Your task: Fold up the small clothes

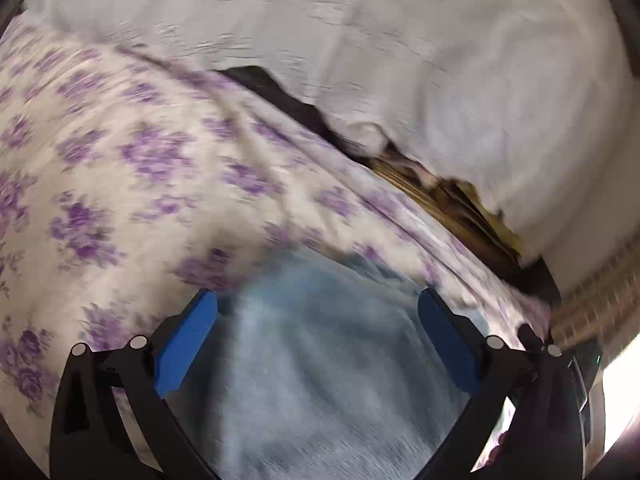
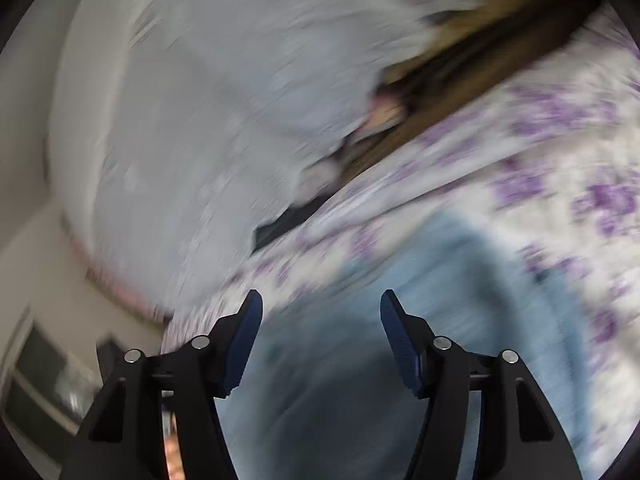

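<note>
- Lying spread on the bed, a light blue garment (image 1: 320, 360) fills the near middle of the left wrist view; its cloth is smeared by blur, so folds and edges cannot be told.
- The left gripper (image 1: 318, 312) hangs over that garment with its jaws wide apart, the blue pads (image 1: 186, 344) on either side of the cloth and nothing held between them.
- In the right wrist view the same light blue garment (image 2: 460, 320) runs from the near middle toward the right, darker close to the camera.
- The right gripper (image 2: 320, 316) is above it, jaws apart, with nothing between its dark blue pads (image 2: 400, 344); whether the tips touch the cloth cannot be told.
- Under the garment is a floral sheet (image 1: 132, 168), white with purple flowers, reaching left and far in the left view.
- Beyond the sheet lies a pale grey cover (image 1: 400, 48), rumpled, along the far side.
- Between sheet and cover a dark and brown strip (image 1: 440, 196) shows, too blurred to name.
- At the near left of the right view stands a white wall (image 2: 24, 160).
</note>
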Motion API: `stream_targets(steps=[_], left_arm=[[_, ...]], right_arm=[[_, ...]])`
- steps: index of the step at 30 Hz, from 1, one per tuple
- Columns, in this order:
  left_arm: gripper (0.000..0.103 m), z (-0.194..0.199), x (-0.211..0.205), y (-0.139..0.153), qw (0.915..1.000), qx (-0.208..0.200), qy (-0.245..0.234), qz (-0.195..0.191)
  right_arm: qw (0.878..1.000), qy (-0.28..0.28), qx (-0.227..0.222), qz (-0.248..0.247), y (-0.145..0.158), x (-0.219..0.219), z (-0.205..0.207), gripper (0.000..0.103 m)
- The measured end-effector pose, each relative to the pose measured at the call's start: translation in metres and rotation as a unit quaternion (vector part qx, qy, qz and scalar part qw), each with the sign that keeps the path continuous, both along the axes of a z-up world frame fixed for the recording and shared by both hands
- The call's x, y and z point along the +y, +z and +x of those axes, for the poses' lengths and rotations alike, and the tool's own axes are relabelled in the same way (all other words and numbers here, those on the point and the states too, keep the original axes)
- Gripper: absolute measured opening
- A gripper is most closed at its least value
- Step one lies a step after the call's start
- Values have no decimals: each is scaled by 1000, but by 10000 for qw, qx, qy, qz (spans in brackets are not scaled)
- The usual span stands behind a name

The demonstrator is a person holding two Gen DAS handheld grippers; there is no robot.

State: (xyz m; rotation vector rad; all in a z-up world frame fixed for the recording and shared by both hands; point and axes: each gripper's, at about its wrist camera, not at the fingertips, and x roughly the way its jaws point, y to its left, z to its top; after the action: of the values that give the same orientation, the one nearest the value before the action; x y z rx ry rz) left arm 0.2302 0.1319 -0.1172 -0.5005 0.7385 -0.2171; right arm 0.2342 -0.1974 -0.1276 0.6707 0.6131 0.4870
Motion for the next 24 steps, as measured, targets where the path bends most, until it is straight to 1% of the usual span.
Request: stream_targets(steps=[1,3,4,5,6,7,8,9,10,11,12,13,14,15,16,17,18,19,20,21,22,24], left_arm=[[98,-6,-16,5,9994,-74,-301,182],[98,-17,-44,7,9964,-97,-675,505],[98,-19,-53,3,9943,-40,-780,720],[98,-19,-66,-8,9905,164,-829,1084],[98,-15,-74,-22,9852,454,-806,1442],[98,-11,-77,-34,9805,672,-801,1665],[98,-15,-78,-42,9778,670,-847,1794],[98,-22,-78,-40,9773,499,-821,1890],[98,-29,-78,-35,9757,428,-766,2007],[98,-37,-77,-33,9743,364,-650,2124],[98,-43,-72,-33,9739,322,-476,2197],[98,-47,-65,-33,9743,336,-354,2199],[98,-52,-56,-34,9773,399,-273,2061],[98,-55,-44,-34,9783,517,-13,2005],[98,-51,-34,-35,9772,630,269,2007],[98,-57,-23,-34,9771,676,530,1947],[98,-64,-16,-31,9795,644,608,1807],[98,-69,-14,-27,9819,604,610,1690],[98,-78,-12,-21,9857,498,565,1510],[98,-87,-16,-14,9890,333,465,1364],[98,-97,-24,-7,9913,146,290,1279],[98,-111,-46,-3,9914,-76,-110,1301]], right_arm=[[9993,355,-11,-98,1,17,-2,63],[9964,822,69,-203,-4,39,-10,64],[9944,984,205,-309,-12,49,-11,66],[9935,983,335,-471,-19,51,-12,66],[9929,933,433,-600,-25,49,-10,62],[9933,940,417,-536,-31,40,-10,47],[9942,887,438,-432,-35,28,-10,32],[9952,755,540,-315,-39,16,-10,26],[9963,573,640,-33,-43,-2,-12,20],[9966,419,672,213,-47,-18,-18,18],[9967,264,676,356,-48,-30,-23,18],[9970,54,678,375,-48,-41,-30,18],[9971,-99,650,387,-47,-51,-37,18],[9969,-237,634,405,-47,-59,-43,18],[9965,-383,633,389,-45,-64,-50,19],[9960,-556,611,337,-43,-69,-58,22],[9952,-747,585,228,-39,-71,-66,30],[9934,-1004,560,3,-32,-69,-75,57],[9935,-1054,414,-82,-26,-67,-82,63],[9954,-921,244,-90,-22,-62,-91,63],[9979,-632,127,-76,-17,-49,-97,63],[10000,-41,-25,-73,-14,-20,-108,63]])
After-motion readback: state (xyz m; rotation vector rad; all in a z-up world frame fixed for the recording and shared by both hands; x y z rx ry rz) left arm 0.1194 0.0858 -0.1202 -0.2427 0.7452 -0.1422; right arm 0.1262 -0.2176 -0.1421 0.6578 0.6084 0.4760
